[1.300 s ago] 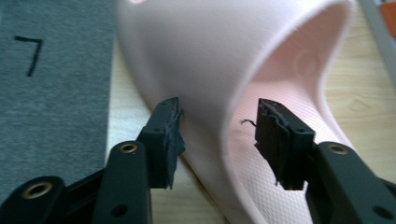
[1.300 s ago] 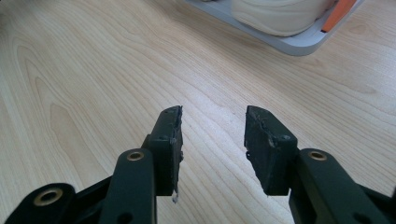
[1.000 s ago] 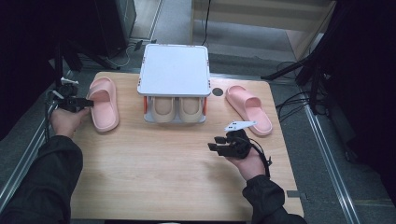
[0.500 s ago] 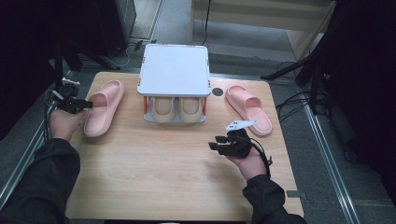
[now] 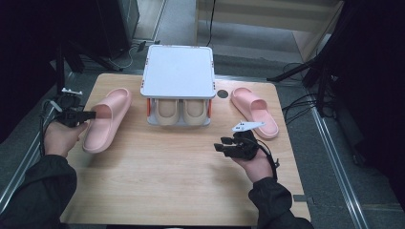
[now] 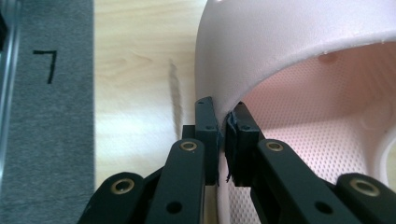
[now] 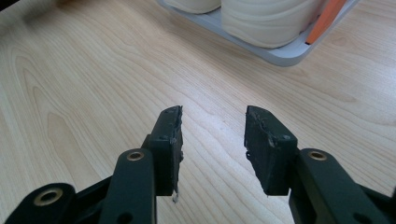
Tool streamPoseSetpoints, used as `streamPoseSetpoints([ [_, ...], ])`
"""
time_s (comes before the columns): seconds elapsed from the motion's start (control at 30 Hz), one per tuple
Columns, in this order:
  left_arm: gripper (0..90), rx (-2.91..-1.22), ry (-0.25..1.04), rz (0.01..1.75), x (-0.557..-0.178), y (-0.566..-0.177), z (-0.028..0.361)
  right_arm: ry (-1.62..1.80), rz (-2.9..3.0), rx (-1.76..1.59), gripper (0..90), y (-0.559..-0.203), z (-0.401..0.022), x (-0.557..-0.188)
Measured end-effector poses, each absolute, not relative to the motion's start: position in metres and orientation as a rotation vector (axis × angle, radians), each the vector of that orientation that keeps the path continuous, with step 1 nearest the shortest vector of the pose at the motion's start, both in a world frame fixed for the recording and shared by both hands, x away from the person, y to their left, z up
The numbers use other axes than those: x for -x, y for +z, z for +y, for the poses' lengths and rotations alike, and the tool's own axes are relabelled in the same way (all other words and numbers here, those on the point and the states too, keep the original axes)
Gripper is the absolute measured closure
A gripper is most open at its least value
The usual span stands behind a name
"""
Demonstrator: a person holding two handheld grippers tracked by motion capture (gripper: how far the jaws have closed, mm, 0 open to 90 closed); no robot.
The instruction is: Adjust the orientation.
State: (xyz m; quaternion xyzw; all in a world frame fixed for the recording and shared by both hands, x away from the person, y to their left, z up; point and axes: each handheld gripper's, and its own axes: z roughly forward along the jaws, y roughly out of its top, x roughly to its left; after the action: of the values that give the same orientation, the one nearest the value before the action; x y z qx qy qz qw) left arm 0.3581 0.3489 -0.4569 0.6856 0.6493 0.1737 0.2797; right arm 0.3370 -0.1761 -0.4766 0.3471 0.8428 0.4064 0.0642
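My left gripper (image 5: 90, 115) is shut on the strap edge of a pink slipper (image 5: 107, 119) at the table's left. In the left gripper view the pads pinch the slipper's (image 6: 289, 42) strap rim, my left gripper (image 6: 223, 126) gripping it from the side. The slipper lies at a slant, heel toward the near left. Whether the heel rests on the wood I cannot tell. A second pink slipper (image 5: 255, 110) lies at the right. Near it my right gripper (image 5: 220, 147) hovers open over bare wood, and its jaws stand apart in my right gripper (image 7: 212, 126) view with nothing between them.
A grey shoe rack (image 5: 178, 71) stands at the table's far middle with two beige slippers (image 5: 181, 110) on its lower shelf. The rack's base (image 7: 280, 56) is just ahead of the right gripper. Dark floor and cables surround the wooden table (image 5: 181, 186).
The left hand has moved toward the near left and up with the pink slipper's strap in its jaws. The slipper has swung from straight to slanted. The right hand has not moved.
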Motion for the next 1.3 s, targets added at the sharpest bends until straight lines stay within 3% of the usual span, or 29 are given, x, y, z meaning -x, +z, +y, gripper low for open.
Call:
streamPoseSetpoints([
  [0.53, 84.9, -1.970, 0.370, 1.539, -0.293, -0.464, 0.277, 1.223, 2.582, -0.992, 57.2, -0.476, -0.159, -0.345],
  [0.87, 84.7, -2.036, 0.261, 1.439, -0.284, -0.480, 0.231, 1.224, 2.593, -0.968, 57.3, -0.476, -0.152, -0.345],
  [1.3, 82.4, -2.128, 0.215, 1.347, -0.284, -0.495, 0.190, 1.231, 2.643, -0.893, 62.2, -0.483, -0.132, -0.339],
])
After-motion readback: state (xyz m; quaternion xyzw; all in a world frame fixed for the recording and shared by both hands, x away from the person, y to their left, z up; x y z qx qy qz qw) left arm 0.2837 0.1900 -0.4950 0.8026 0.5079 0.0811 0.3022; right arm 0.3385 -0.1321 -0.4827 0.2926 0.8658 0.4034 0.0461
